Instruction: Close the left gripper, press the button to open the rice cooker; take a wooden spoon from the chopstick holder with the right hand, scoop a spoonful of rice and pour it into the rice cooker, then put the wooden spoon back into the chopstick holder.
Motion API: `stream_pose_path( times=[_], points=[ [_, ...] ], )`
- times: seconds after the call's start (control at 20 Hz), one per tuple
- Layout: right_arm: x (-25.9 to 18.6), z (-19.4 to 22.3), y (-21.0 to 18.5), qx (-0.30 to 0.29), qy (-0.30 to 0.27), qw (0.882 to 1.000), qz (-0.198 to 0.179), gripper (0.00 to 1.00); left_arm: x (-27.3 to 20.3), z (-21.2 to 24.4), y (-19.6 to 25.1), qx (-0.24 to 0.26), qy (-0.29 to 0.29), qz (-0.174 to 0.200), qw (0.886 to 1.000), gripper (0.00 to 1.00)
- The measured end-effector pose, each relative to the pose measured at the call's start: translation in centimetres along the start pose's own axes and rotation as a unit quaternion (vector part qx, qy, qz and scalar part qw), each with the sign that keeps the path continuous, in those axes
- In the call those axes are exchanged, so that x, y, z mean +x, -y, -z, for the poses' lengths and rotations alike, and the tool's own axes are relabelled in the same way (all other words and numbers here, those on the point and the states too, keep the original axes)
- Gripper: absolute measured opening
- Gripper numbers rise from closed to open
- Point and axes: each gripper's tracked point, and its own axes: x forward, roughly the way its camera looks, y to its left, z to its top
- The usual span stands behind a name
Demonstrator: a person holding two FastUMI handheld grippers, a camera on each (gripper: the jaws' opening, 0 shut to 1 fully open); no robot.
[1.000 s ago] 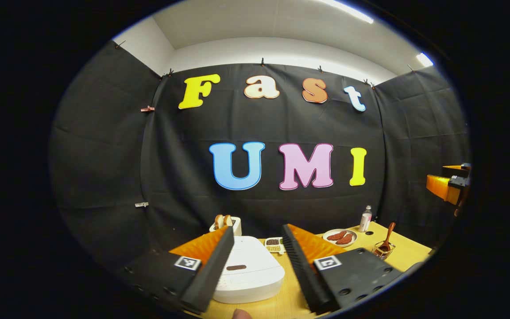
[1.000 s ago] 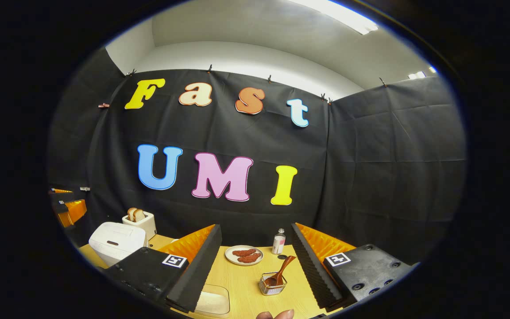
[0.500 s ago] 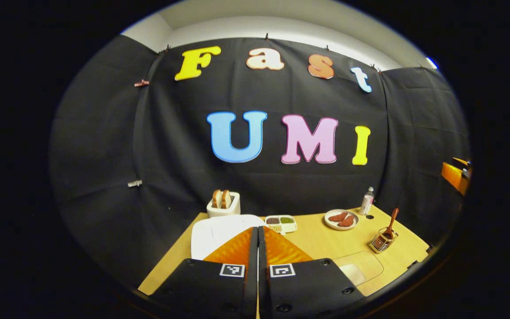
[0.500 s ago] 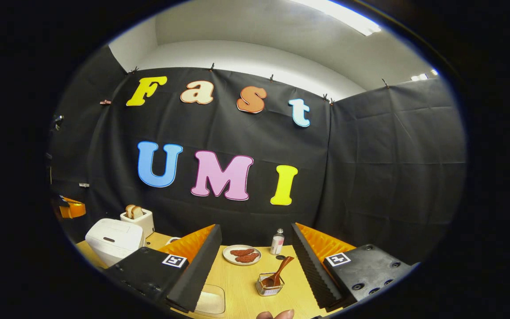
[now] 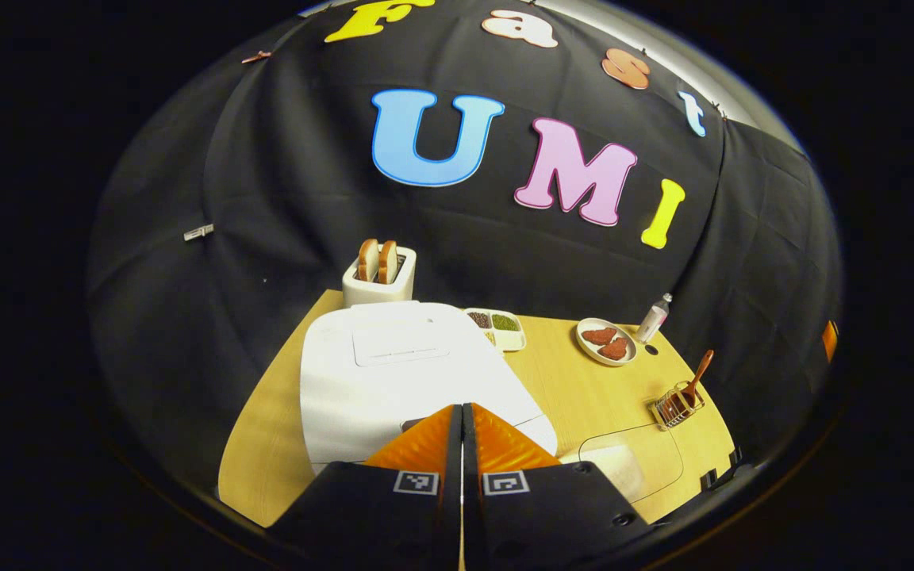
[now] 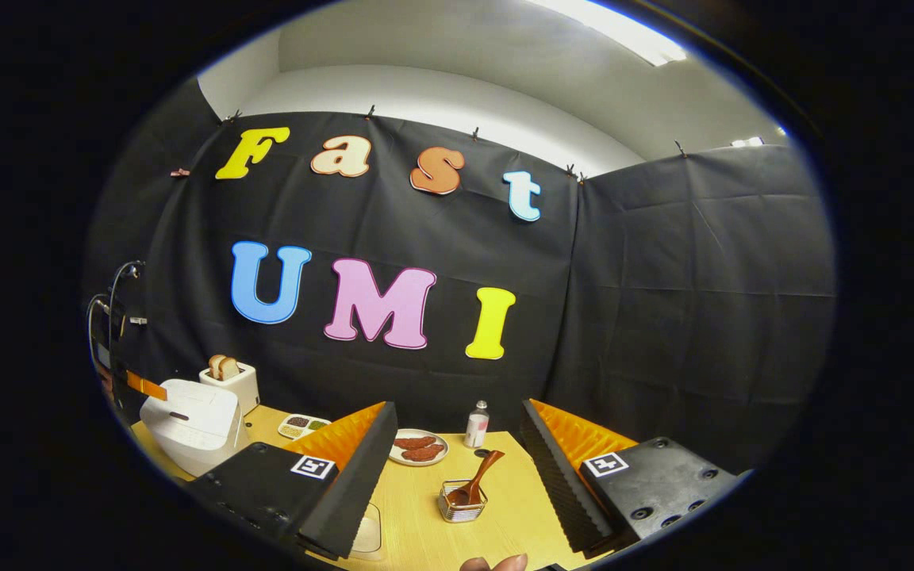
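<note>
The white rice cooker (image 5: 393, 373) stands on the wooden table (image 5: 584, 396) with its lid down. My left gripper (image 5: 462, 409) is shut with nothing in it, its tips just over the cooker's front edge, where they hide the button. Off to the right a wooden spoon (image 5: 696, 380) leans in the wire chopstick holder (image 5: 673, 407). In the right gripper view my right gripper (image 6: 457, 408) is open and empty, held above the table with the spoon (image 6: 479, 474) and holder (image 6: 461, 504) between and beyond its fingers. The cooker (image 6: 191, 423) is far left there.
A toaster (image 5: 378, 274) with bread stands behind the cooker. A divided condiment tray (image 5: 498, 327), a plate of meat (image 5: 605, 341) and a small bottle (image 5: 654, 316) line the back. A clear box of rice (image 5: 631, 466) lies near the front edge. A thumb (image 6: 493, 563) shows at the bottom.
My left gripper went from open to shut, then tipped down and moved over the cooker's front. My right gripper has only drifted slightly and stays open.
</note>
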Motion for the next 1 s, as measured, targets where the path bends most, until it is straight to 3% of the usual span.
stream_pose_path(
  times=[0.45,0.9,1.0],
  points=[
    [-0.1,1.1,2.8,-0.005,-0.013,1.000,0.027,0.98,4.0,2.4,-1.4,-0.007,-0.082,-0.014,0.997,0.07],
    [0.2,1.9,3.2,-0.003,-0.024,0.999,0.033,0.98,4.6,2.2,-1.9,0.000,-0.082,-0.019,0.996,0.06],
    [0.4,2.0,3.0,-0.003,-0.024,0.999,0.033,0.98,5.1,3.0,-2.0,-0.007,-0.105,-0.018,0.994,0.07]
  ],
)
